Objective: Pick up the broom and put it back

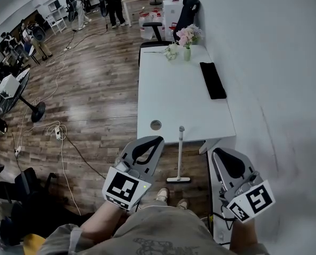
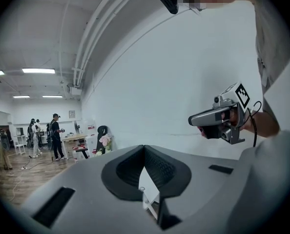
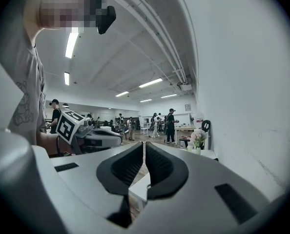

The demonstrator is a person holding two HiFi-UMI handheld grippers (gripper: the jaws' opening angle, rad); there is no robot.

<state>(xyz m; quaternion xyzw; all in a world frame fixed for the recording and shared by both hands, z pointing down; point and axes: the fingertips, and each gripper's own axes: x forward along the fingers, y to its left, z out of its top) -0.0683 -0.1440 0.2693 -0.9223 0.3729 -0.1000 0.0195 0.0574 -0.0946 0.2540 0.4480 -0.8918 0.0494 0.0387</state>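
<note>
I am viewing the broom (image 1: 180, 155) standing close to upright on the wooden floor (image 1: 94, 121). Its flat head is resting just ahead of the person's shoes (image 1: 171, 198), and the top of its slim pale handle is leaning at the near edge of the white table (image 1: 174, 94). I am holding both claws about level, one on either side of the broom and neither touching it: the left claw (image 1: 159, 140) is hanging just left of the handle top, and the right claw (image 1: 216, 153) is sitting further off to its right. In the left gripper view I am reading the left claw's pads as meeting at the tips and gripping nothing, with only the table edge showing behind them. In the right gripper view the right claw's pads are likewise lying together, empty. I am judging this layout as fitting two stages alike: a broom parked and waiting to be lifted, or a broom already returned to its resting place. I am expecting the broom to handle as a light, stiff, long item. The thin round handle is looking smooth and liable to twist or slide between the pads, and the head is likely to swing if gripped far from the balance point. Any grip is best placed on the handle shaft, with the pads square across it, at about mid-length.
</note>
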